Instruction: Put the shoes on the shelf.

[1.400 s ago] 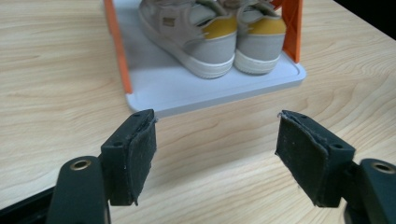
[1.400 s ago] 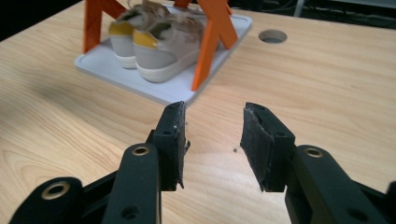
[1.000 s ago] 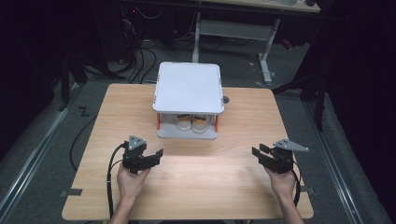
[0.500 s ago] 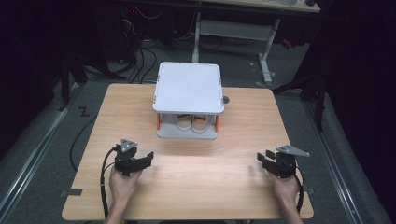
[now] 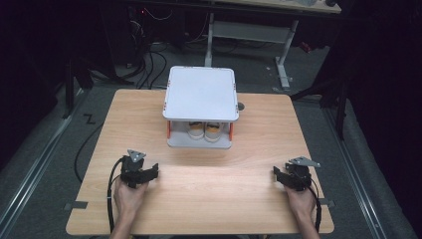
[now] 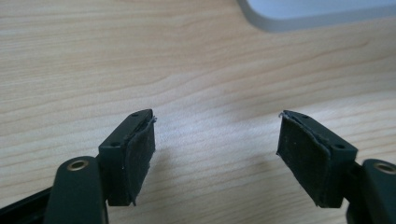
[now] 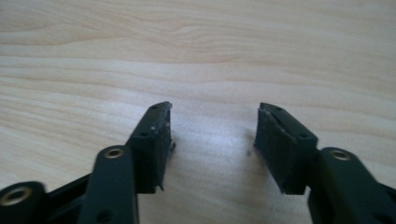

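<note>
A: Item one, the white rack (image 5: 201,93)?

B: Two-tier stand, white flat top, orange posts, pale lower shelf. It stands toward the far middle of the wooden table (image 5: 259,199). It looks like rigid plastic or board, likely light, with a smooth top that would slip under flat pads. The best hold, by my judgement, is an edge of the top plate or a post, one gripper on each side.

A: Contents?

B: A pair of small shoes (image 5: 204,130) on the lower shelf, white with tan soles, side by side under the top plate. They are probably light and slightly yielding. I would pinch one at the heel or the side wall. Reaching in between the posts is the tight part.

A: Item two, left gripper (image 5: 141,173)?

B: It sits nearer the person than the rack and to the rack's left, well apart from it. Its jaws stand wide with nothing between them and bare wood beneath the pads (image 6: 142,154). A corner of the rack shows beyond it in the left gripper view.

A: Item three, right gripper (image 5: 284,175)?

B: It sits nearer the person than the rack and to the rack's right, also well apart. Its jaws have just been opening and now stand spread and empty, pads (image 7: 273,140) over bare table.
</note>
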### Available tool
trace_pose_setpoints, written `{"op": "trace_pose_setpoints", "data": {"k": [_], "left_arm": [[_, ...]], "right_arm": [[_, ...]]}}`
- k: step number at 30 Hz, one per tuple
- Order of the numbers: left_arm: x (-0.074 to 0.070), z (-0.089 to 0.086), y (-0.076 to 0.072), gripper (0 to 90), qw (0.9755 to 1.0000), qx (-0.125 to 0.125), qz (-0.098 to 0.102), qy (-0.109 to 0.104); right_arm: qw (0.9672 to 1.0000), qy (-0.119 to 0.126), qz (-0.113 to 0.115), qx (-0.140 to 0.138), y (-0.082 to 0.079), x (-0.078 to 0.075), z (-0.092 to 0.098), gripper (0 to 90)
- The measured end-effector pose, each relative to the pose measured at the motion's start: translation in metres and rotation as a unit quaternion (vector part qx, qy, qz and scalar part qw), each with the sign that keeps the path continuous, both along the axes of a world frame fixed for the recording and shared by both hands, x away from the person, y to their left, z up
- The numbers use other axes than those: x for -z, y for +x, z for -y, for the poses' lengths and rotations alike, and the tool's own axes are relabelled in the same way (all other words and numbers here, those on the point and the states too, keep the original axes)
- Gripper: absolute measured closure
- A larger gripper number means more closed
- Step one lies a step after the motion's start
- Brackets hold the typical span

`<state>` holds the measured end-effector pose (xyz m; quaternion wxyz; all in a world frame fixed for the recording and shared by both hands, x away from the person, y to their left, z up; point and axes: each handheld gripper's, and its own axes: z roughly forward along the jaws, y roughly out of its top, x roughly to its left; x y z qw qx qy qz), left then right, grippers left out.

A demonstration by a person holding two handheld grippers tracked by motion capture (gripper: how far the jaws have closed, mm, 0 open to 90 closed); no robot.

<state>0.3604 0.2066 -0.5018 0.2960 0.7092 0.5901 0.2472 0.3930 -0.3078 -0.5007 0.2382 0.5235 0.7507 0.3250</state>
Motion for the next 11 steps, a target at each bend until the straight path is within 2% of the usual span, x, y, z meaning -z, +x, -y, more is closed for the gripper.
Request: {"op": "trace_pose_setpoints", "data": {"k": [1, 11], "left_arm": [[0.0052, -0.0024, -0.0023, 23.7, 0.9998, 0.005, 0.018, -0.009], [0.0052, -0.0032, -0.0031, 23.7, 0.9998, 0.006, 0.018, -0.009]], "right_arm": [[1.0000, -0.002, 0.001, 0.002, 0.0003, 0.0000, 0.0007, 43.5], [1.0000, -0.001, -0.001, 0.000, 0.0002, 0.0001, 0.0001, 41.6]]}}
